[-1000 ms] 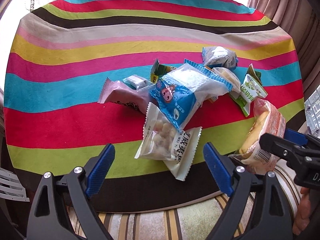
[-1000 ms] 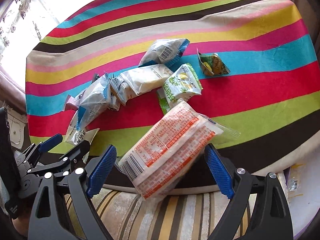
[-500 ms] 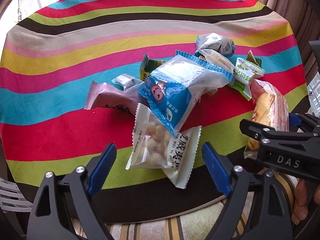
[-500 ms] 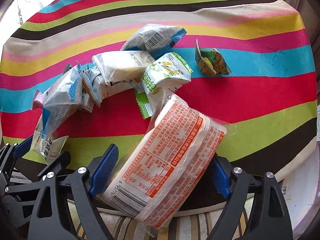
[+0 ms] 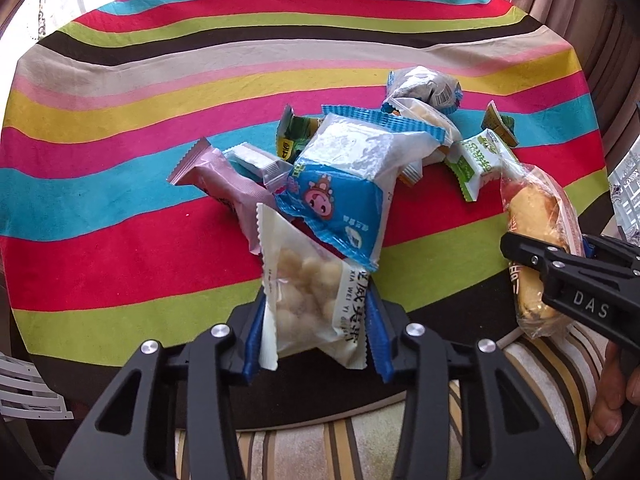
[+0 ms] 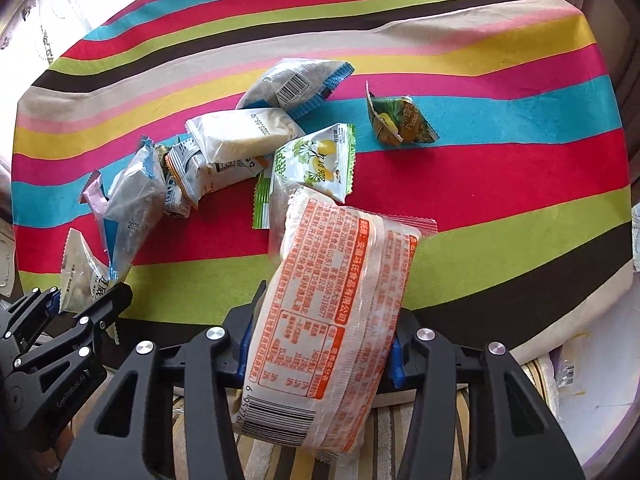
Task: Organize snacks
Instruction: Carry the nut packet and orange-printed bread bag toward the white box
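My left gripper [image 5: 316, 336] is closing its blue pads on a white packet of round nuts [image 5: 304, 296], and the pads press on both of its sides at the near edge of the striped tablecloth [image 5: 120, 168]. My right gripper [image 6: 320, 350] is closing on a large bread packet with orange print [image 6: 332, 312]; its pads squeeze the packet's sides. A blue cartoon packet [image 5: 340, 188] leans on the nut packet's top. In the left wrist view the bread packet [image 5: 536, 216] shows at the right.
A heap of snacks lies mid-cloth: a pink packet [image 5: 224, 188], a green-and-white packet [image 6: 316, 164], a white packet [image 6: 244, 136] and a barcode packet [image 6: 292, 84]. A green pea packet [image 6: 400, 124] lies apart on the right. A striped cushion [image 5: 360, 440] is below, and a curtain [image 5: 580, 20] hangs right.
Both grippers' jaws have gone from wide apart to pressing on their packets. The nut packet and the bread packet now sit deeper between the pads.
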Demonstrator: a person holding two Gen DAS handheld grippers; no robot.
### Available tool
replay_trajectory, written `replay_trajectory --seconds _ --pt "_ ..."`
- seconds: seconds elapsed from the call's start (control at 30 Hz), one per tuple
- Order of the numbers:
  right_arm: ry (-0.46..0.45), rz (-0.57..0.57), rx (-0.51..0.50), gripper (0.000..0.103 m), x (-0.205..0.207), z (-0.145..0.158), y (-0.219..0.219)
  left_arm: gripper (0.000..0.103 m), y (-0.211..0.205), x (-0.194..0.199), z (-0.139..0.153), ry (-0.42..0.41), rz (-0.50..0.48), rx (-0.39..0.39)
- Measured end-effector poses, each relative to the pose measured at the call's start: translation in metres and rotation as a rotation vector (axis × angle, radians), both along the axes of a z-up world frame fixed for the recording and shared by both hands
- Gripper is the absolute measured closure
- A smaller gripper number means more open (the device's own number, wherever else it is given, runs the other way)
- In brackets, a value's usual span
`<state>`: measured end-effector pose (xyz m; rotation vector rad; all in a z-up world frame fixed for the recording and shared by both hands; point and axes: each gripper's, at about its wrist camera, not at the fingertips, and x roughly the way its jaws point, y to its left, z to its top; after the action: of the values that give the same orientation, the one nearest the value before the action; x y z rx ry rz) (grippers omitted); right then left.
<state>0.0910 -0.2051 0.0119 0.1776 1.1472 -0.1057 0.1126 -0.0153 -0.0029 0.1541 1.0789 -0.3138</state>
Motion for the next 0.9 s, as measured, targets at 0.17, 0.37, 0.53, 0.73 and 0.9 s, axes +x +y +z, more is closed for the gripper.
replay_trajectory --seconds 0.17,0.37,0.53,0.73,0.9 --pt "-0.019 -0.005 0.026 0.056 -0.009 0.006 -0.018 0.060 0.004 -0.008 0.008 -0.008 0.007 -0.023" --pt "-0.041 -0.007 0.060 0.056 -0.020 0.009 -0.041 0.060 0.001 -0.016 0.016 -0.018 0.016 -0.030" --pt "-0.056 -0.012 0.075 0.056 -0.027 0.014 -0.038 0.060 -0.004 -0.025 0.022 -0.027 0.024 -0.036" --pt "-0.084 -0.027 0.100 0.056 -0.040 0.026 -0.056 0.060 -0.021 -0.035 0.031 -0.042 -0.005 -0.032" --pt "-0.100 -0.066 0.113 0.056 -0.052 0.031 -0.082 0.060 -0.045 -0.042 0.038 -0.055 -0.047 -0.033"
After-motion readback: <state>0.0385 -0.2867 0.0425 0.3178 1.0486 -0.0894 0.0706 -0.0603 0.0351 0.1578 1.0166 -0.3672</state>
